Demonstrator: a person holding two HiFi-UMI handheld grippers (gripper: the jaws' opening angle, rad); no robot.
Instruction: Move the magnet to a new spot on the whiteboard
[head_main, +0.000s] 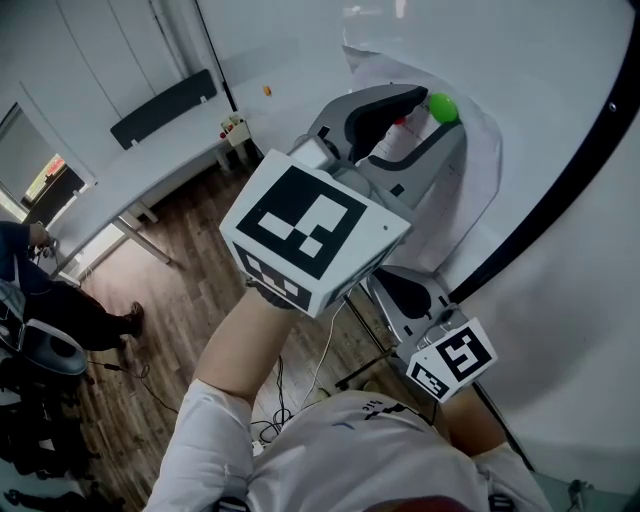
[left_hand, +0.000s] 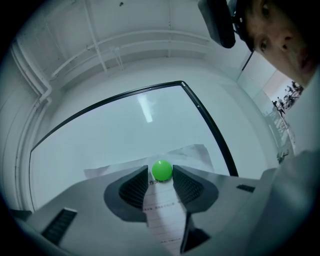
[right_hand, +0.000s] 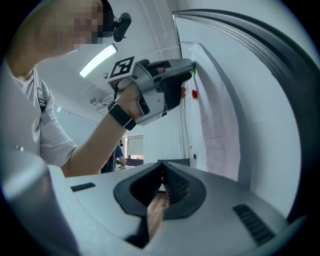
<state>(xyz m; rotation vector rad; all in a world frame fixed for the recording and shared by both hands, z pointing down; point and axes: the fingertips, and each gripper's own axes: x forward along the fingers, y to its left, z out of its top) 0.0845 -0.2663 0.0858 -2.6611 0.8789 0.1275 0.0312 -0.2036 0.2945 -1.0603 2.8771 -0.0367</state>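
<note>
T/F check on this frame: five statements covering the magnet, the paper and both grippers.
1. The green magnet sits on the sheet of paper on the whiteboard. True.
2. The left gripper is clamped on the green magnet. False: its jaws stand apart, with the magnet between the tips and not squeezed.
3. The right gripper holds the red magnet. False: its jaws are together with nothing between them, and the red magnet is up at the board near the left gripper.
4. In the head view the right gripper is lower than the left gripper. True.
5. The green magnet lies on the floor. False: it is on the board.
</note>
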